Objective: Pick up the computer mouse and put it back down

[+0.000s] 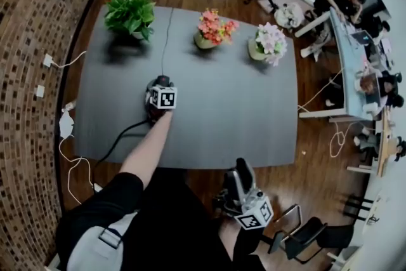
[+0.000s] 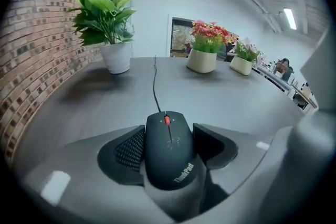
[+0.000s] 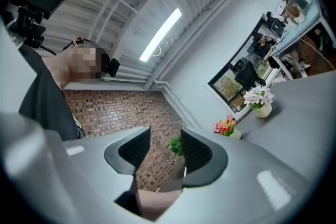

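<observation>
The black computer mouse [image 2: 169,147] sits between the jaws of my left gripper [image 2: 169,136], whose textured pads [image 2: 130,149] press against both its sides. In the head view that gripper [image 1: 160,85] is over the left-middle of the grey table [image 1: 254,124], with the mouse [image 1: 162,80] just beyond its marker cube. The mouse cord [image 1: 167,41] runs straight to the far edge. Whether the mouse rests on the tabletop or hangs just above it I cannot tell. My right gripper [image 1: 242,169] is held off the table's near edge, open and empty, and tilted upward [image 3: 165,147].
Three potted plants line the table's far side: a green one [image 1: 131,11], orange flowers [image 1: 212,28] and pale pink flowers [image 1: 269,42]. A brick wall runs along the left. A black chair [image 1: 304,235] stands near right, and desks with people are at far right.
</observation>
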Motion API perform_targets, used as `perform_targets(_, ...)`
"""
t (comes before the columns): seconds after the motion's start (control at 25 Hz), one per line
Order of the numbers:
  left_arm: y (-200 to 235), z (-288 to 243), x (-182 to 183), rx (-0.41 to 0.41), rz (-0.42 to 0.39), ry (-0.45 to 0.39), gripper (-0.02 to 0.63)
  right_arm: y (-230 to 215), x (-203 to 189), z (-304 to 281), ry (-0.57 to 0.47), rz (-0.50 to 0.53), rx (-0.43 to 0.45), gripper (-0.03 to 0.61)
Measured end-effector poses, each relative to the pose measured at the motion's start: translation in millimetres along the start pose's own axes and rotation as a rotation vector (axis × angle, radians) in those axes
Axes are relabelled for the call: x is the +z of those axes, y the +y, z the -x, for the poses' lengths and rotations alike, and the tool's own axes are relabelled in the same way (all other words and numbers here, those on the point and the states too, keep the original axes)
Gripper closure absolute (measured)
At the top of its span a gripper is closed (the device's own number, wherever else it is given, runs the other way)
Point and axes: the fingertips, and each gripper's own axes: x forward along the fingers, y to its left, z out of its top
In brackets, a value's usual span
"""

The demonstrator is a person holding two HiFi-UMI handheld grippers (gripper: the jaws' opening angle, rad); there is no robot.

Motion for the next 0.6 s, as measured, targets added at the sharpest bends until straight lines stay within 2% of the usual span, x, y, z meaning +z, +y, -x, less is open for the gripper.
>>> perform_targets(0.04,-1,1,0,-0.008,0.01,0.0,0.328,0,1,1,0.002,0.0,0.004,0.402)
perform_targets(0.12,0,14,-2,-0.035,0.041,-0.013,0.261,3,3,0,0.005,-0.001,0.025,0.402)
perform_targets(0.2,13,43,-9,-0.035,0.074,-0.061,0.25,12,3,-1,0.013,0.001,0.059,0.402)
perform_targets(0.32,47,101,-44,-0.015,0.16,-0.125,0.25,22,0,0,0.03,-0.011,0.12,0.402)
perform_targets(0.4,62,150,-76,-0.042,0.224,-0.164,0.25,24,-8,8,0.062,-0.039,0.134,0.402)
perform_targets(0.52,48,236,-110,-0.188,0.294,-0.242,0.264,19,-30,27,0.151,-0.09,0.114,0.402)
perform_targets(0.6,21,289,-130,-0.32,0.335,-0.298,0.398,16,-41,46,0.18,-0.131,0.108,0.402)
